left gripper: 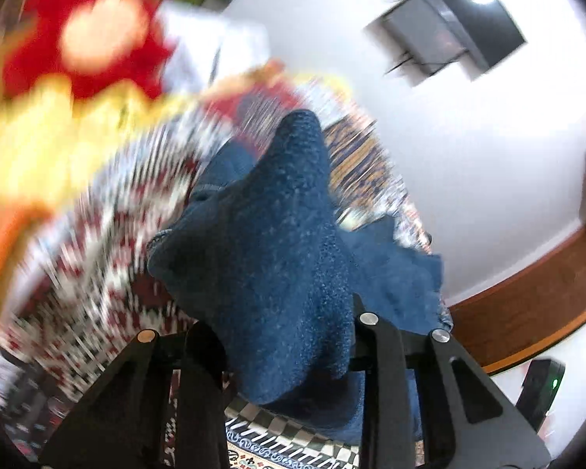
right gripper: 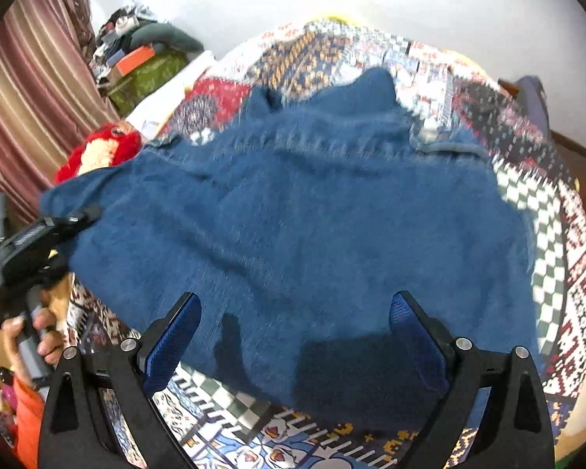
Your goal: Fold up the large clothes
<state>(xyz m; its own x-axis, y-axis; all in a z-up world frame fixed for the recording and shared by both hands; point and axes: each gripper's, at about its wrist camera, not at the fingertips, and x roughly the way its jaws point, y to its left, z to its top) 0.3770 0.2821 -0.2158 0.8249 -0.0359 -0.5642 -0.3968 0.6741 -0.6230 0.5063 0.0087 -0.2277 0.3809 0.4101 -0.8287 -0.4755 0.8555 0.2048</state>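
Note:
A fuzzy dark blue sweater (right gripper: 301,211) lies spread over a patchwork bedspread (right gripper: 558,234). In the left wrist view a bunched part of the sweater (left gripper: 269,242) rises up off the bed from between the black fingers (left gripper: 205,355). My left gripper (left gripper: 289,346) is shut on it. The right wrist view shows that left gripper (right gripper: 84,215) at the sweater's left edge, with a person's hand (right gripper: 31,336) on its handle. My right gripper (right gripper: 295,334) hovers over the sweater's near hem, open, its blue pads (right gripper: 175,336) wide apart with nothing pinched.
A red plush toy (right gripper: 97,152) lies at the bed's left edge. Beyond it stands a green box (right gripper: 144,74) with clutter piled on top, then a striped curtain (right gripper: 27,97). A white wall backs the bed. A blurred yellow thing (left gripper: 58,144) fills the left wrist view's left side.

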